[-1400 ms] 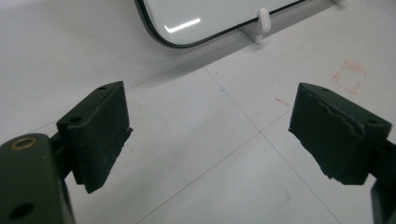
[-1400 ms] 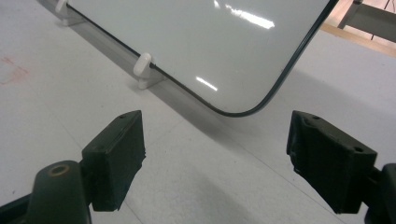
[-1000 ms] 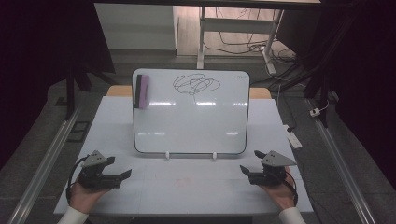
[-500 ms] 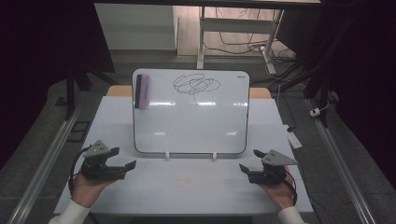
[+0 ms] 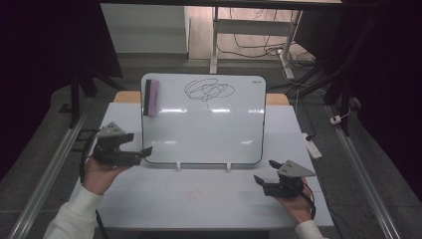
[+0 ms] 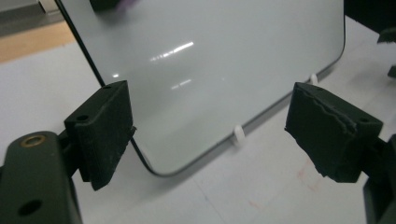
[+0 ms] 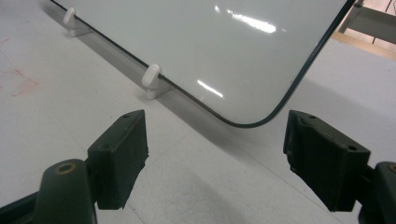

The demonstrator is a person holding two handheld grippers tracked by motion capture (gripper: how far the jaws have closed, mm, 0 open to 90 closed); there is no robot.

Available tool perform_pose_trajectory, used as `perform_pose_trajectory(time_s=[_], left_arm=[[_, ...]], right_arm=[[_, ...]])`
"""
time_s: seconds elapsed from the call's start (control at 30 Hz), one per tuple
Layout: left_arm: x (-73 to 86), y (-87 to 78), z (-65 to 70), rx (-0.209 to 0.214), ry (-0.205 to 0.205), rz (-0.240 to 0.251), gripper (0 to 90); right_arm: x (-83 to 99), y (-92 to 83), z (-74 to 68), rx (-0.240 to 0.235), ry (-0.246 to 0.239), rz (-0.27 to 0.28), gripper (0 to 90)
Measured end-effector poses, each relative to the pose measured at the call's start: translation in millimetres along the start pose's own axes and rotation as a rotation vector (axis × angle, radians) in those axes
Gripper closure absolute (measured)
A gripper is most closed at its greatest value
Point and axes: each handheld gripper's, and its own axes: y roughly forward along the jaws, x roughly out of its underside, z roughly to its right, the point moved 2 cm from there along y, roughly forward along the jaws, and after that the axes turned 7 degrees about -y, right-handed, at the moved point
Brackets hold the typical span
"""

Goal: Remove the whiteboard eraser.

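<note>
A white rectangular whiteboard with a thin dark rim [image 5: 203, 119] stands propped near the middle of the pale grey tabletop [image 5: 199, 199], leaning back toward the far edge and resting on two small white pegs [image 5: 178, 165] at its lower rim. A tangle of black marker scribble [image 5: 209, 90] sits on the upper part of the board. A purple block eraser with a dark side [image 5: 151, 97] clings to the board's upper left corner, well apart from both grippers.

The left gripper [image 5: 142, 153] is held off the tabletop beside the board's lower left corner, with its jaws wide apart and nothing between them; in the left gripper view the board's lower corner [image 6: 159, 170] shows between the two black pads [image 6: 105, 133], which touch nothing. The right gripper [image 5: 259, 181] rests low near the front right part of the tabletop, below the board's lower right corner. Its jaws have just been closing a little but stand nearly fully apart, and the right gripper view shows only bare tabletop and the board's corner [image 7: 243, 123] beyond them, with nothing gripped.

Judging by this, the work seems to be wiping the board, and it has barely begun: the scribble is whole and the eraser untouched. What is left is to reach the eraser, most likely with the left gripper, take hold of it, rub out the marks, and set it down.
</note>
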Motion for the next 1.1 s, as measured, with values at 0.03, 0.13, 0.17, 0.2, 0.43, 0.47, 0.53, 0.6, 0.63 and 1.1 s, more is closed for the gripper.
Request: perform_pose_trajectory(time_s=[0.03, 0.13, 0.17, 0.2, 0.43, 0.47, 0.53, 0.6, 0.63, 1.1], left_arm=[[-5.0, 1.2, -0.6, -0.005, 0.001, 0.003, 16.0], [-18.5, 4.9, -2.9, -0.028, 0.005, 0.006, 17.0], [-22.8, 5.6, -2.9, -0.041, 0.013, 0.01, 17.6], [-27.1, 6.3, -2.8, -0.051, 0.019, 0.014, 17.6], [-57.7, 18.0, -9.6, -0.075, 0.008, 0.016, 20.0], [-62.0, 20.4, -10.8, -0.077, 0.002, 0.018, 20.2], [-70.1, 25.1, -13.2, -0.084, -0.008, 0.023, 21.3], [-77.7, 29.3, -15.0, -0.101, -0.006, 0.027, 21.8], [-81.3, 31.0, -15.9, -0.111, -0.002, 0.031, 23.6], [-110.5, 48.4, -30.7, -0.226, -0.033, 0.076, 45.9]], right_arm=[[0.0, 0.5, -0.1, 0.001, -0.001, 0.001, 21.3], [-0.3, 1.1, -1.3, -0.001, -0.001, -0.003, 21.3], [-0.4, 1.5, -1.8, -0.002, -0.008, -0.002, 21.3], [-0.4, 1.5, -1.8, -0.002, -0.008, -0.002, 21.3], [1.1, 2.8, -2.3, -0.006, -0.004, -0.009, 21.3], [1.2, 3.0, -2.4, -0.005, -0.004, -0.01, 21.3], [1.4, 3.3, -2.3, -0.004, -0.002, -0.009, 21.3], [1.5, 3.5, -2.3, -0.005, -0.002, -0.01, 21.3], [2.1, 4.1, -2.2, -0.005, -0.006, -0.013, 21.3], [4.0, 4.9, -1.5, 0.0, -0.006, -0.024, 21.3]])
